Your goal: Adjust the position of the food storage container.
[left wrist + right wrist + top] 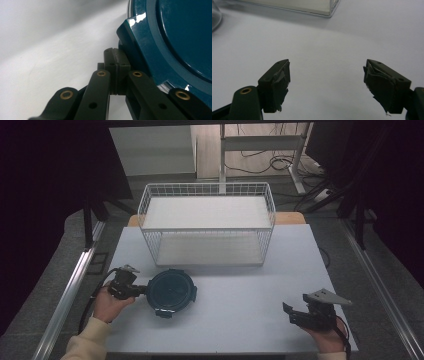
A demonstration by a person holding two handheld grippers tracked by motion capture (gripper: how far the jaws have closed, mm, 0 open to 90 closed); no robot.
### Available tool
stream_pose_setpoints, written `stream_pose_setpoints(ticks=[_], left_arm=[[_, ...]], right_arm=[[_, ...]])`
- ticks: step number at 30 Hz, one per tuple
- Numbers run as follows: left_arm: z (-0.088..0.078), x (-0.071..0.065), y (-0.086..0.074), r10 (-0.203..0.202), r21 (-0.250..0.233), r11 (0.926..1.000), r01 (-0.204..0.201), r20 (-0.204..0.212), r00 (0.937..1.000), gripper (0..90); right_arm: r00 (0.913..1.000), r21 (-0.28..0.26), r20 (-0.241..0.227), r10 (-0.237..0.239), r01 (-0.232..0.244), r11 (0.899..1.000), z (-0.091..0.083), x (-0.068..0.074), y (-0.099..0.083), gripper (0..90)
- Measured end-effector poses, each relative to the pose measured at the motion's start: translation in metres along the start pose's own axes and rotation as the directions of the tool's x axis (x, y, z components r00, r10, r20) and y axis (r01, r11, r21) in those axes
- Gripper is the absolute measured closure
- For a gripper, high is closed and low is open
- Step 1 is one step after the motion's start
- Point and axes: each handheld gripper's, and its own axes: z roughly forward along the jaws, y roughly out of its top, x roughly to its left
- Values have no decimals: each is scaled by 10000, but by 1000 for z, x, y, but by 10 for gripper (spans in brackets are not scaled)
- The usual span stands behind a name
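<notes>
A round container with a dark teal lid (172, 291) lies on the grey table (240, 315) at the front left. My left gripper (144, 290) is at its left edge, jaws shut pad against pad. In the left gripper view the tips (115, 53) sit right beside a latch tab of the teal lid (180, 37), with nothing visible between the pads. My right gripper (295, 312) rests near the front right edge of the table, pointing left. Its jaws (327, 85) stand open over bare table with nothing between them.
A white wire basket rack (207, 230) with two shelves stands at the back middle of the table; its lower corner (322, 7) shows in the right gripper view. The container's clear wall (215, 15) shows at that view's left edge. Metal rails run along both table sides.
</notes>
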Motion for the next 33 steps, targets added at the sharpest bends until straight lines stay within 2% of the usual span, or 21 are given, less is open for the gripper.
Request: stream_pose_setpoints(ticks=[3, 6, 9, 16, 22, 32, 33], left_arm=[[2, -6, 2, 47, -39, 10000, -46, 93, 9999, 900], [5, -13, 5, -13, -91, 10000, 17, 488, 9988, 900], [9, -24, 8, 201, -66, 9998, -197, 702, 9973, 900], [16, -43, 15, 417, -126, 9991, -407, 932, 9948, 900], [19, -53, 16, 611, -12, 9981, -613, 1057, 9925, 900], [22, -70, 15, 838, -88, 9965, -833, 1221, 9890, 900], [23, -73, 15, 828, -110, 9966, -821, 1392, 9868, 900]], right_arm=[[10000, 33, -15, 1, -1, 10000, 1, 1, 0, 209], [10000, 94, -49, 8, -8, 10000, 2, 1, -1, 209], [10000, 192, -76, -36, 38, 9998, 4, 2, -2, 209], [10000, 91, -17, -1, 2, 10000, 2, 0, -1, 209], [10000, 106, -56, -15, 16, 9999, 2, 1, -1, 209], [10000, 117, -68, 13, -12, 9999, 3, 1, -1, 209], [10000, 116, -68, 16, -15, 9999, 3, 1, -1, 209]])
